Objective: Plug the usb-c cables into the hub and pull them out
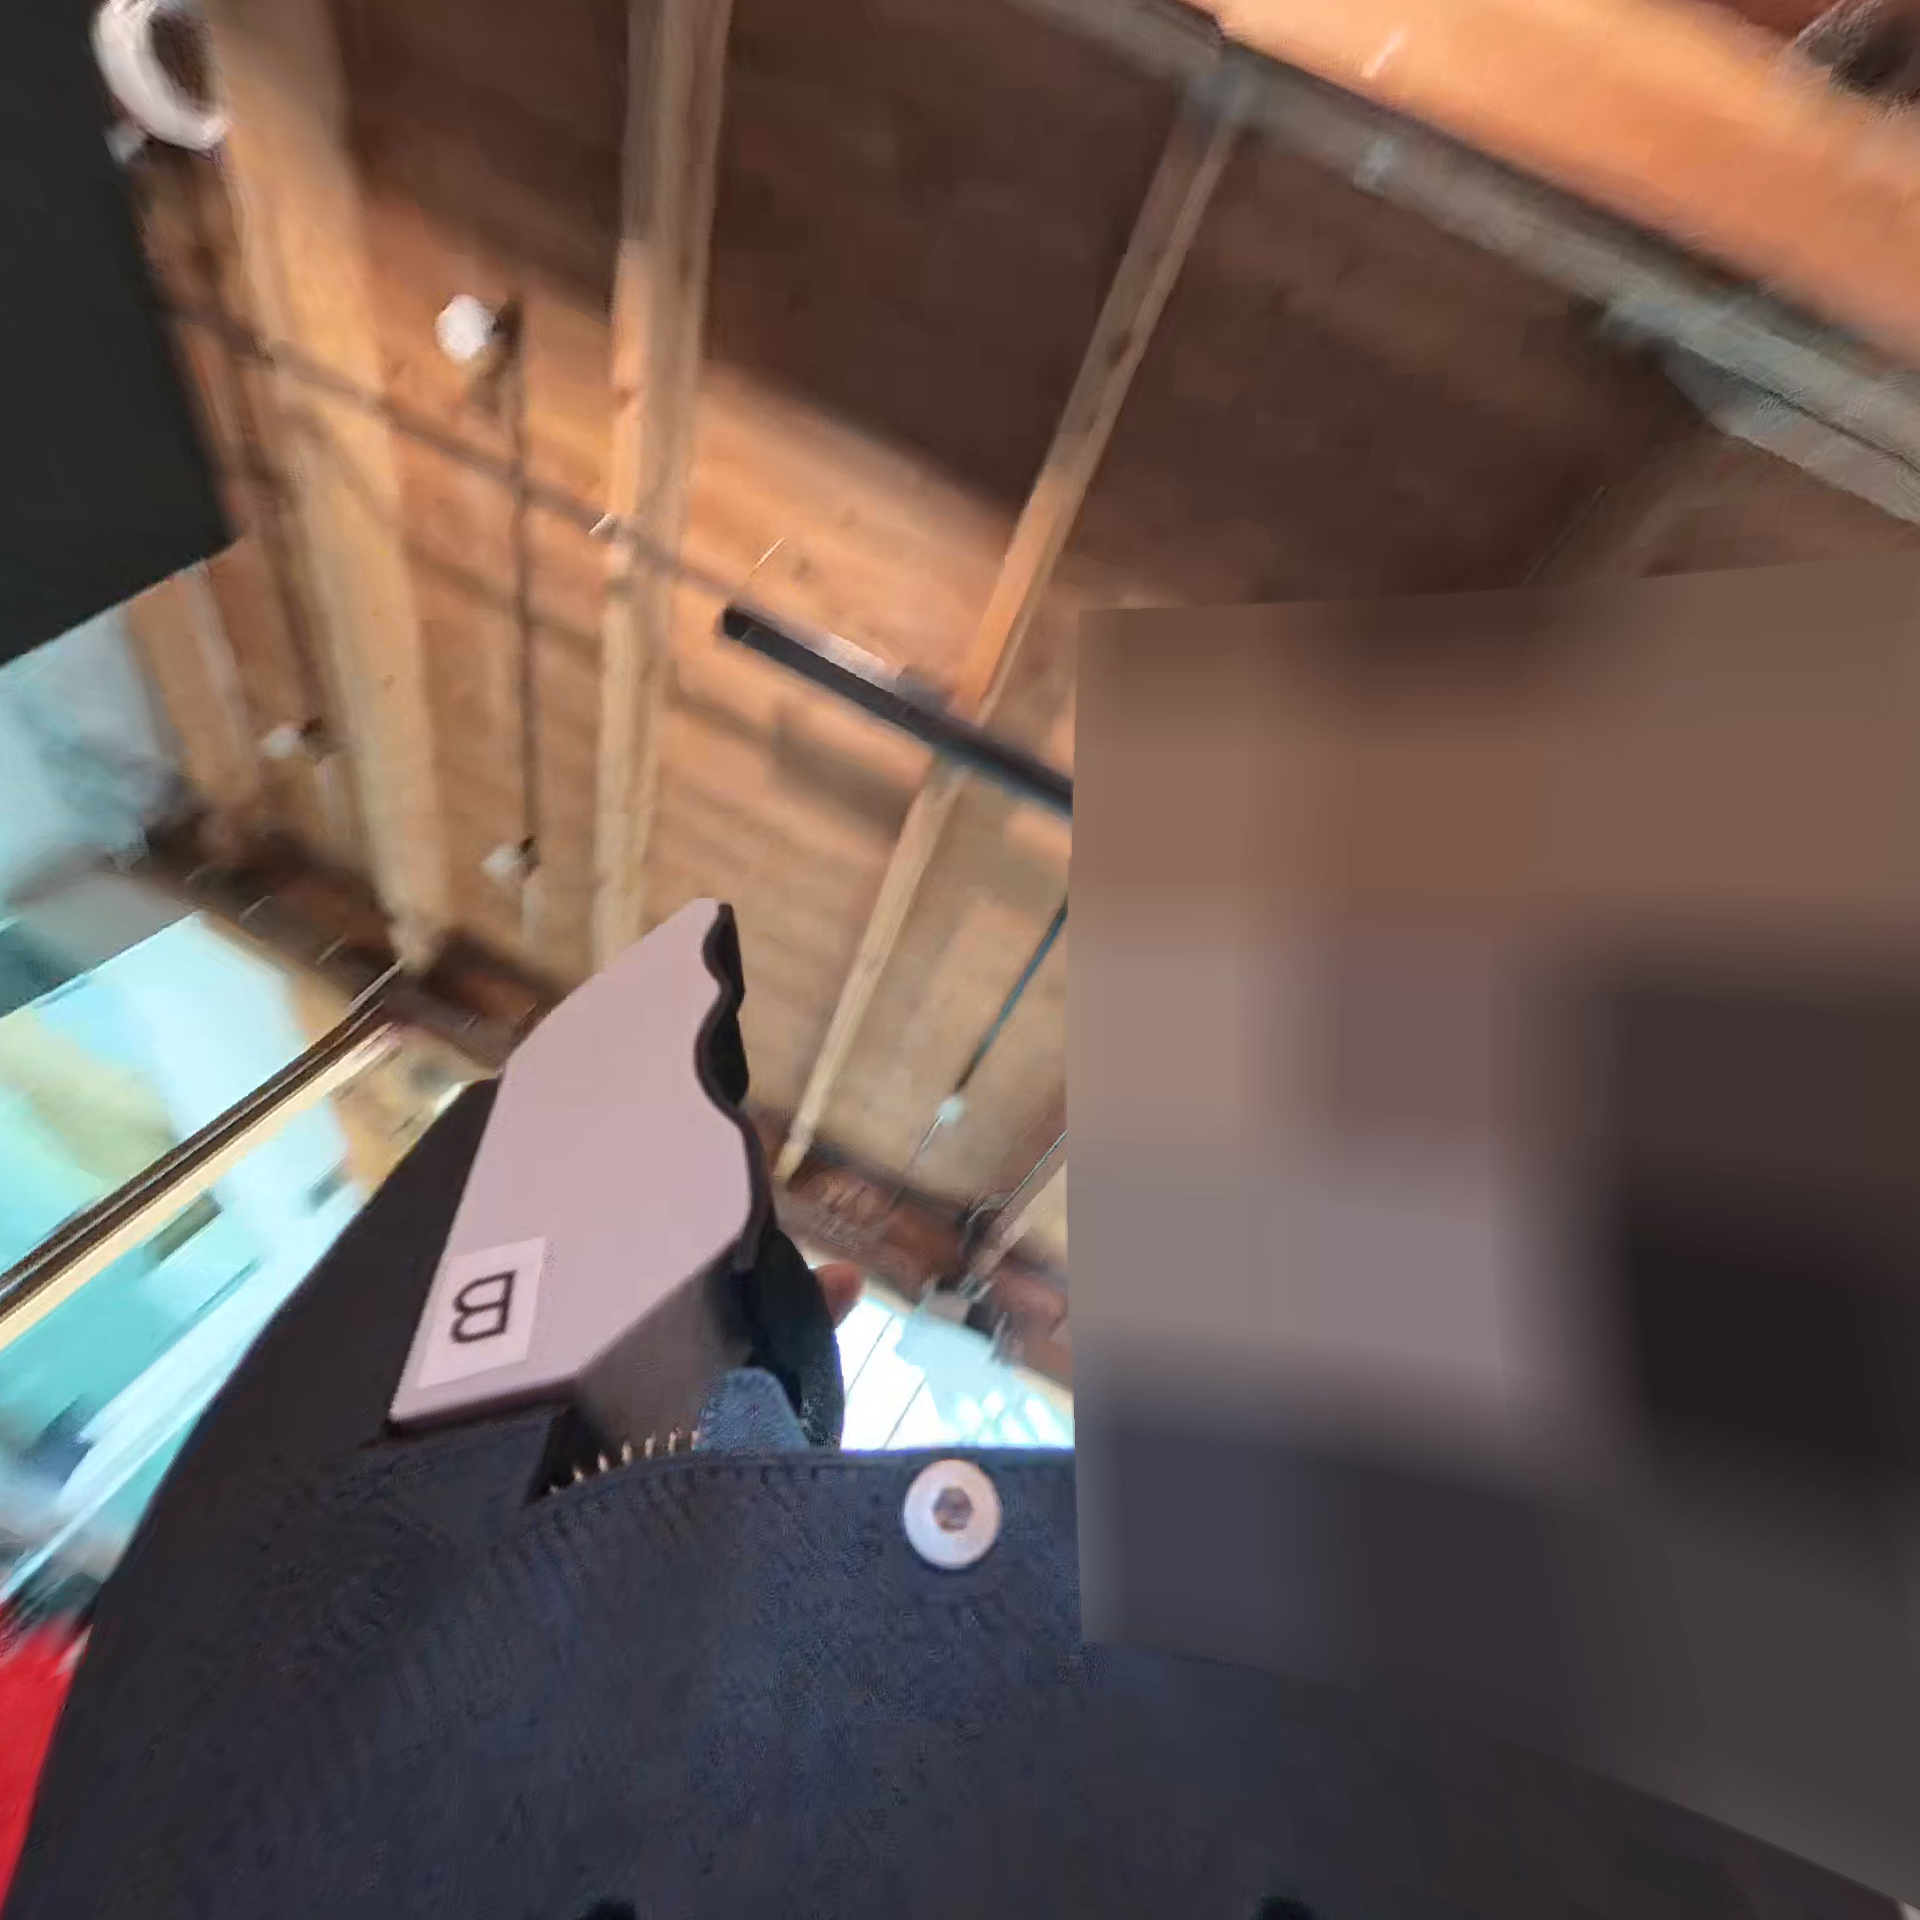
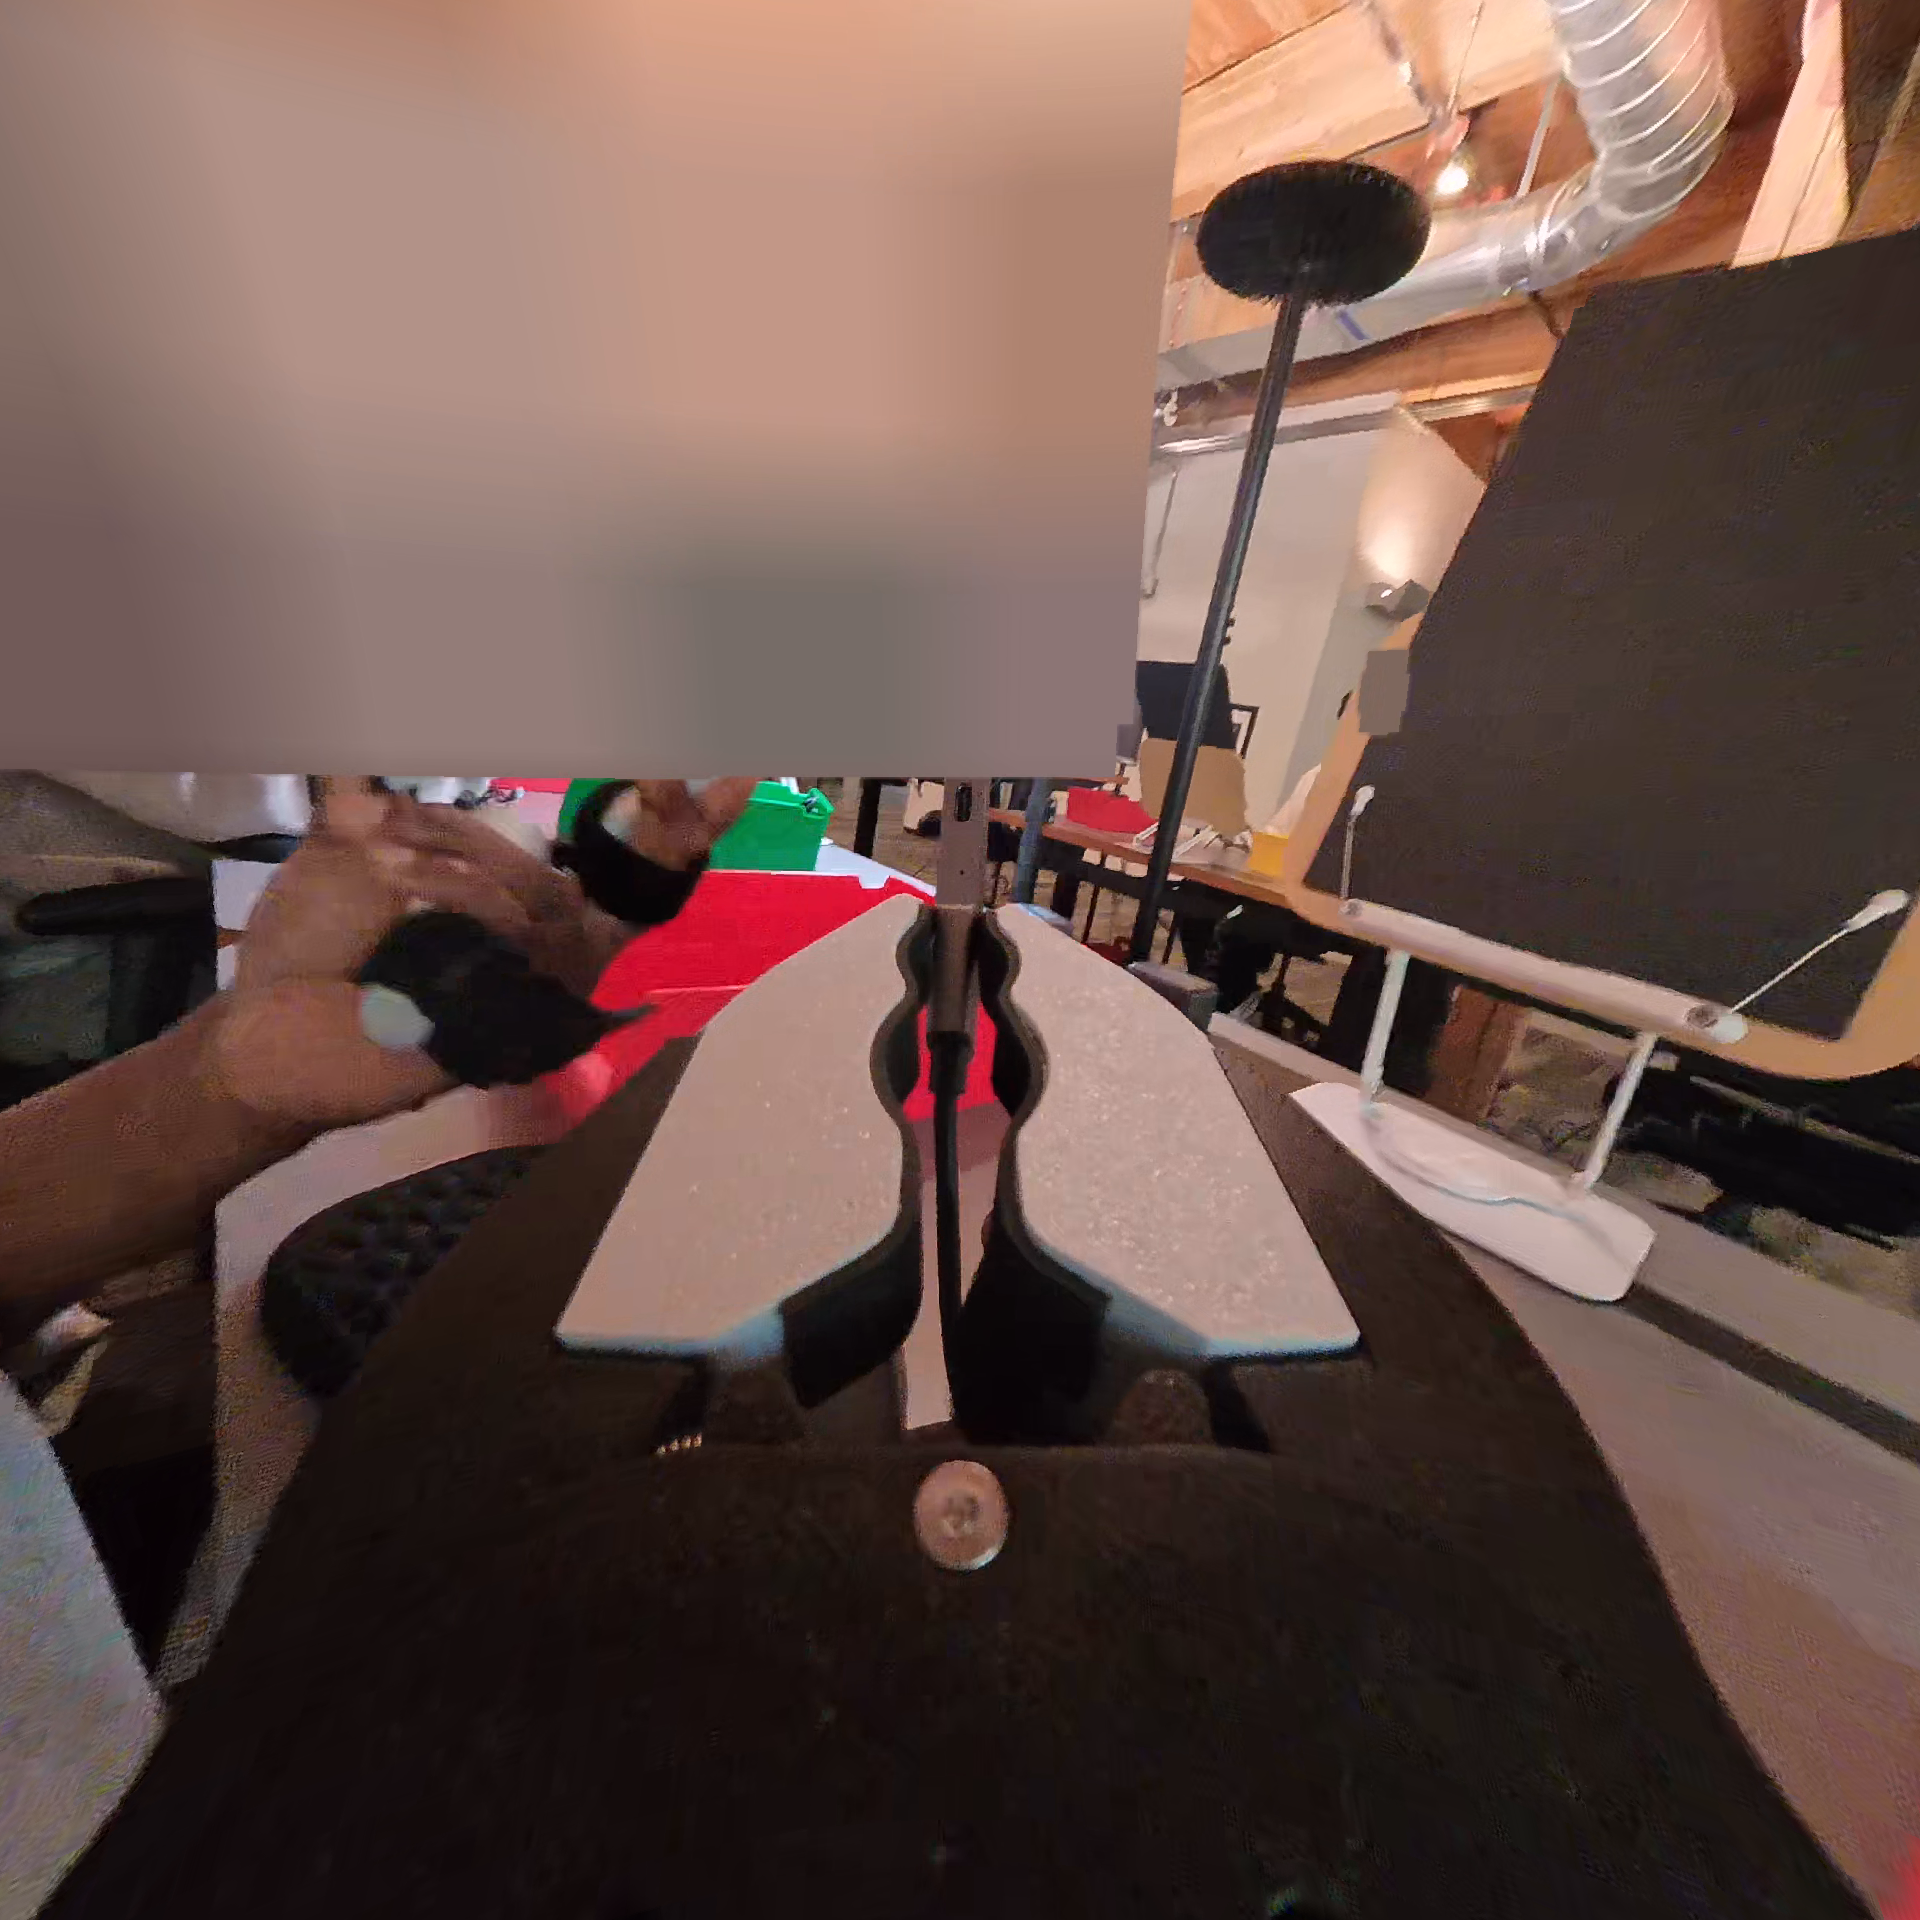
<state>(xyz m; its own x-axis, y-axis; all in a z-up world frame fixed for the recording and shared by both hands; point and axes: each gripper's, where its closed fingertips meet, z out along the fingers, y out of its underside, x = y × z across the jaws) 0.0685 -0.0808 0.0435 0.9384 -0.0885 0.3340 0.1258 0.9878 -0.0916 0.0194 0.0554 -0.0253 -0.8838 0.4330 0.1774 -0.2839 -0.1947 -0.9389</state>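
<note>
In the right wrist view my right gripper (image 2: 958, 920) is shut on a slim grey metal piece, seemingly the hub (image 2: 961, 862) seen edge-on. It sticks up past the fingertips with a small dark port near its top. Its black cable (image 2: 948, 1164) runs down between the fingers. My left gripper (image 2: 473, 997) shows blurred at the left of this view, held in a hand (image 2: 343, 904). The left wrist view points up at a wooden ceiling (image 1: 831, 416). My left gripper (image 1: 951, 920) shows only one grey finger (image 1: 623, 1143), well off centre and holding nothing. A blur patch hides the other finger.
A black panel (image 2: 1662, 623) leans on a white wire stand (image 2: 1475, 1174) at the right, on a grey table (image 2: 1787, 1507). A black pole with a round disc (image 2: 1309, 234) rises behind the hub. Red bins (image 2: 758, 935) and a green bin (image 2: 779, 821) sit beyond.
</note>
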